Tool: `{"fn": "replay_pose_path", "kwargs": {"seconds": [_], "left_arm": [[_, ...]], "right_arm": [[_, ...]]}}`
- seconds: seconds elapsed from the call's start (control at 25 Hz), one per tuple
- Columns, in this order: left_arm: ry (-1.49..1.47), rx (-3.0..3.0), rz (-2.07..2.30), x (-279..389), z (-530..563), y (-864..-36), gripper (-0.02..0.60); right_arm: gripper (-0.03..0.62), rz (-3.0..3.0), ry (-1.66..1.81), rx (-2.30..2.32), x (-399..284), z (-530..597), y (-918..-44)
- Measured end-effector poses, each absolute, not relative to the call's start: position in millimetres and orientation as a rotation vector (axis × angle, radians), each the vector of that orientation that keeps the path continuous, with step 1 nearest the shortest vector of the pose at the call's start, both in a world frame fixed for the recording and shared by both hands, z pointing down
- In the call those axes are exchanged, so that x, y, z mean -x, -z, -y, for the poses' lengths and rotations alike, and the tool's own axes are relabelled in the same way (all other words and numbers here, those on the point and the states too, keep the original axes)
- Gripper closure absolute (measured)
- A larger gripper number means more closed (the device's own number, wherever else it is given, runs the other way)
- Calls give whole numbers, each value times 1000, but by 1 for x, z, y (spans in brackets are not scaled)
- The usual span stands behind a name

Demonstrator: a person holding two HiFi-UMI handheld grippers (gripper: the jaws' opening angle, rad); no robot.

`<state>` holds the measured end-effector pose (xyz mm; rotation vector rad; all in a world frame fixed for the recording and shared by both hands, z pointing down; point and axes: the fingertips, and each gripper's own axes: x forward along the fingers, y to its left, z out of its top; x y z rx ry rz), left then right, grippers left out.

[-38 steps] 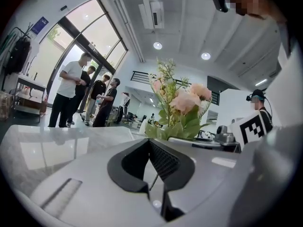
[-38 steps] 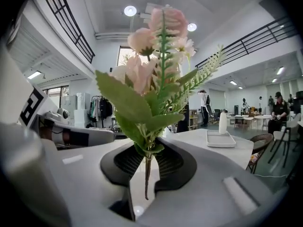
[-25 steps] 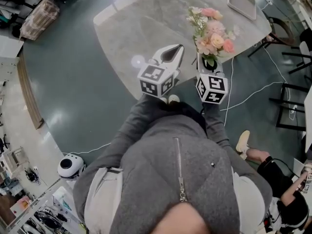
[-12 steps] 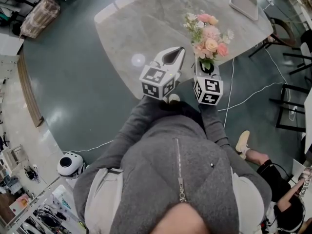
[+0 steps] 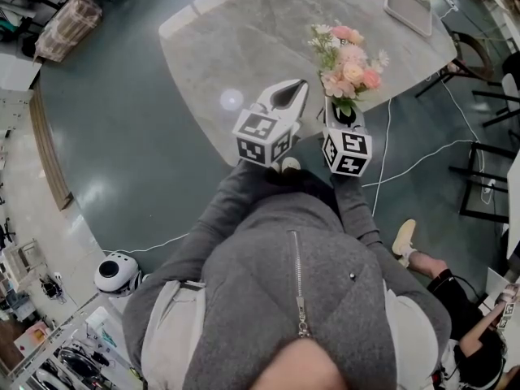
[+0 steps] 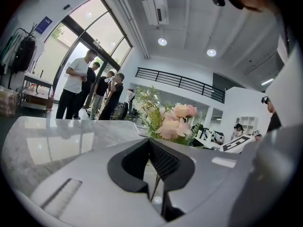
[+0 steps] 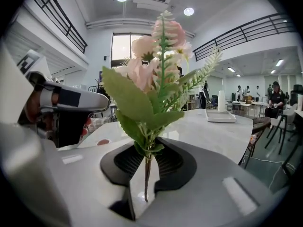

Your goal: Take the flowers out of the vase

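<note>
One light, probably limp bunch of flowers (image 5: 351, 55) is pinched low on its thin stem (image 7: 147, 176), likely the best hold, in the right gripper's (image 7: 147, 157) narrow jaws; the left gripper's (image 6: 151, 145) are nearly together and empty.

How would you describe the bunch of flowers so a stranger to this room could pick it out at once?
Find the pale grey table on the dark floor. Near its right edge, the right gripper pinches a bunch of flowers by the stem. It alone is colourful: pink and peach blooms with green leaves, unlike the white tray beyond.
</note>
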<state>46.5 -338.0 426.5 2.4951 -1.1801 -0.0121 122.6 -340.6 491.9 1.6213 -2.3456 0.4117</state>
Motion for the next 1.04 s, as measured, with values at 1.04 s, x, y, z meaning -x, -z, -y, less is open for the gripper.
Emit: {"fn": "replay_pose_path", "kwargs": {"seconds": [1.04], "left_arm": [[17, -2488, 1194, -47, 341, -426, 572]], "right_arm": [[525, 2336, -422, -1646, -132, 343, -495]]}}
